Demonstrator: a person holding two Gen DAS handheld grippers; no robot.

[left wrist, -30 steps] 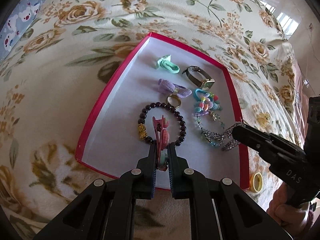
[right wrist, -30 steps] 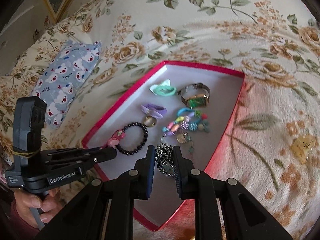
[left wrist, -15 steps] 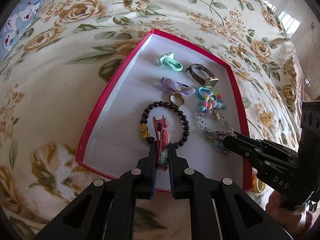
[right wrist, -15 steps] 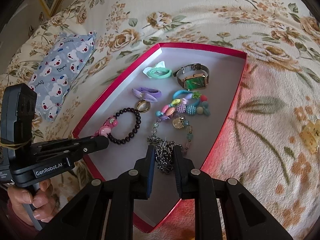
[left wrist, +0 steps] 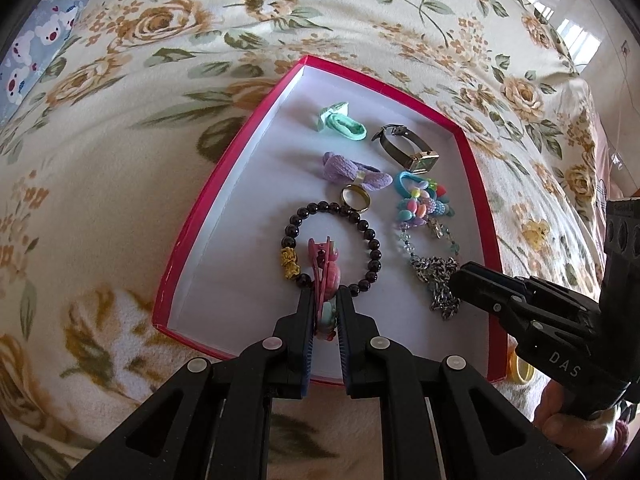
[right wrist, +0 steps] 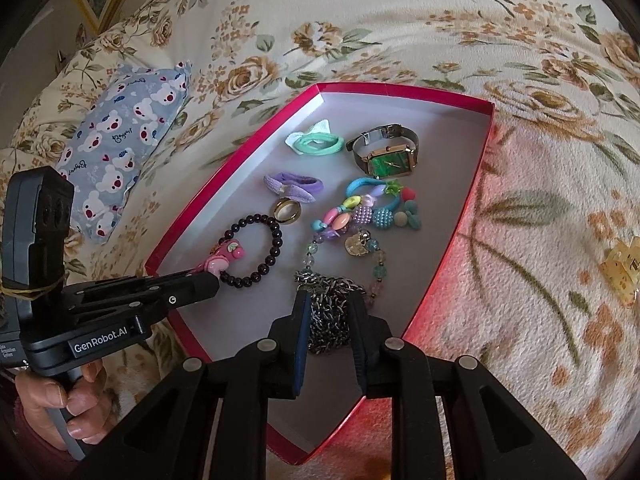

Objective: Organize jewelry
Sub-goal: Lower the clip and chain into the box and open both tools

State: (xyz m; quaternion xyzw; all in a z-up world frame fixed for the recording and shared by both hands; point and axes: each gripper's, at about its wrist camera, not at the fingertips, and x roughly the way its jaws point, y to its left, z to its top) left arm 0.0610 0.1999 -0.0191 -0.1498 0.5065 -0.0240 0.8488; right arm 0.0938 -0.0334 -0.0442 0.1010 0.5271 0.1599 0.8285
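On the floral bedspread (right wrist: 400,20) lies the shallow red cardboard box with a white floor (left wrist: 224,184), the landmark here; above its near-left corner the left gripper (left wrist: 322,304) has its fingers narrowed onto a pink plastic hair clip with a small decoration (left wrist: 323,268), whose free end hangs over the dark round-beaded bracelet with a gold charm (left wrist: 370,240); if the clip is let go here it would likely land on the beads and tangle the two, or nudge the bracelet toward the gold band ring (left wrist: 355,199) just beyond it; further back in the box lie a mint green hair tie (left wrist: 344,126) and a lilac fabric hair tie (left wrist: 352,172); toward the box's near-right side the right gripper (right wrist: 329,312) has its fingers partly closed around a heap of silver metal chain (right wrist: 330,292), which rests on the box floor touching the pastel beaded necklace (right wrist: 348,220); lifting the chain could drag those beads along, since links snag easily; the green-faced square wristwatch (right wrist: 386,158) sits at the box's far right, well apart.
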